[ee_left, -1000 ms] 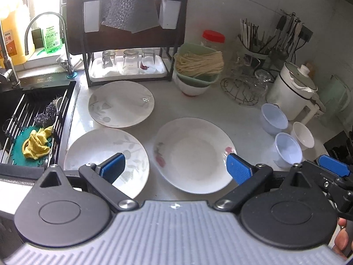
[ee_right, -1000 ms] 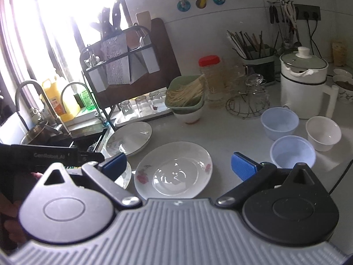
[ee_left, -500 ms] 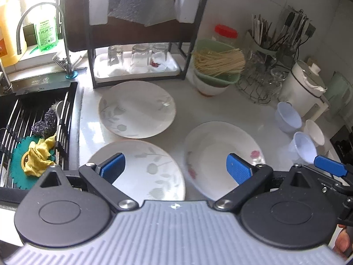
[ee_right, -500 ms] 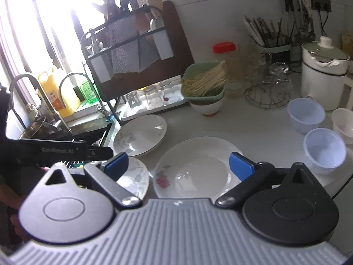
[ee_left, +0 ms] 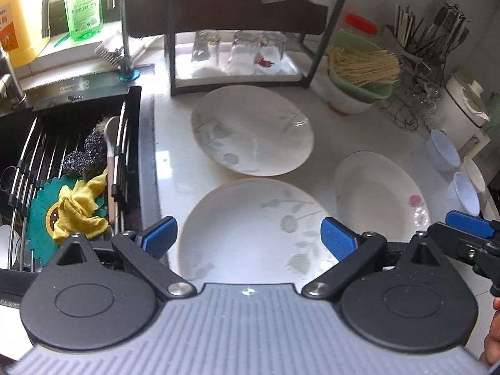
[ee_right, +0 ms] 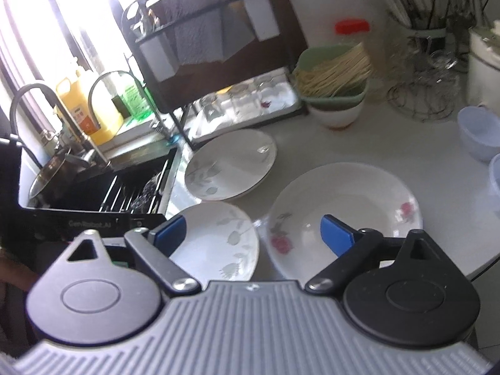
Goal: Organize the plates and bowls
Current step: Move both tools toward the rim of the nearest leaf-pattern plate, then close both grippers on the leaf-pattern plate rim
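left gripper [ee_left: 248, 239] hangs wide open over the near leaf plate [ee_left: 250, 228], framing its rim for pickup. right gripper [ee_right: 253, 231] is empty, jaws closing, aimed between that plate and the rose plate [ee_right: 343, 206].

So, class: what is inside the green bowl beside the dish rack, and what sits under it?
The green bowl holds a bundle of pale thin sticks. It is nested in a white bowl. The white bowl's inside is covered.

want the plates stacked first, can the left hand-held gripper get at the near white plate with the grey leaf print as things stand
Probably yes. The left hand-held gripper is open and empty right above the near white plate with the grey leaf print, and nothing lies on the plate or between them.
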Tool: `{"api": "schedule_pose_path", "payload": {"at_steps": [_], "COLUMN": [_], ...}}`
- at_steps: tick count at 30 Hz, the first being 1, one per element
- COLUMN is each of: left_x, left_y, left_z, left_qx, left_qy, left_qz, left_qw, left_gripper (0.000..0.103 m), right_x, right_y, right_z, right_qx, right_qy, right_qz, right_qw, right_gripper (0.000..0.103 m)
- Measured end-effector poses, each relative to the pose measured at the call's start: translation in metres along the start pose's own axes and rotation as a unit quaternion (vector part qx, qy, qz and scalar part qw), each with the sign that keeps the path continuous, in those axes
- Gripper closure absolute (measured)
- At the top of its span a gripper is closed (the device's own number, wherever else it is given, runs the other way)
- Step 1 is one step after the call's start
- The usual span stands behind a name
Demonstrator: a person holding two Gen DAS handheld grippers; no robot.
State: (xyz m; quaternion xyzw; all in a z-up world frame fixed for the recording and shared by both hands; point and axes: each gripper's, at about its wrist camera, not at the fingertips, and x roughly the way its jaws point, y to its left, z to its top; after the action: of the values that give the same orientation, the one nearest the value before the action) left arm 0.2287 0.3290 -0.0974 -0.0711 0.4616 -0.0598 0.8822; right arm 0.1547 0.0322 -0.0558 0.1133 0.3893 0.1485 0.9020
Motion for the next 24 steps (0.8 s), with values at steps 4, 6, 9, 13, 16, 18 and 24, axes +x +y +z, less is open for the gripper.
{"api": "schedule_pose_path", "payload": {"at_steps": [4,6,9,13,16,18,24], "left_x": [0.014,0.019,0.027,0.037,0.045,0.052,0.067], "left_y": [0.02,0.03,0.045,0.057,0.059,0.059,0.058], "left_z": [-0.003,-0.006,-0.01,-0.014,-0.015,-0.016,-0.015], "left_qx": [-0.005,-0.013,-0.027,-0.033,-0.032,-0.03,-0.013], "left_qy": [0.008,0.009,0.013,0.012,0.016,0.022,0.03], "left_qz": [0.007,0.009,-0.001,-0.015,-0.027,-0.033,-0.047], "left_qw": [0.9999,0.9998,0.9996,0.9993,0.999,0.9988,0.9984], "left_gripper": [0.004,0.004,0.004,0.013,0.023,0.03,0.05], "right_x": [0.023,0.033,0.047,0.062,0.071,0.077,0.09], "right_y": [0.008,0.011,0.017,0.02,0.016,0.013,0.003], "right_z": [-0.004,-0.006,-0.01,-0.016,-0.019,-0.023,-0.027], "right_qx": [0.001,0.004,0.005,0.009,0.023,0.035,0.072], "right_qy": [0.028,0.042,0.066,0.092,0.11,0.123,0.143], "right_qz": [0.012,0.016,0.024,0.022,0.009,0.001,-0.011], "right_qw": [1.0,0.999,0.997,0.995,0.994,0.992,0.987], "right_gripper": [0.024,0.025,0.031,0.043,0.051,0.056,0.071]}}
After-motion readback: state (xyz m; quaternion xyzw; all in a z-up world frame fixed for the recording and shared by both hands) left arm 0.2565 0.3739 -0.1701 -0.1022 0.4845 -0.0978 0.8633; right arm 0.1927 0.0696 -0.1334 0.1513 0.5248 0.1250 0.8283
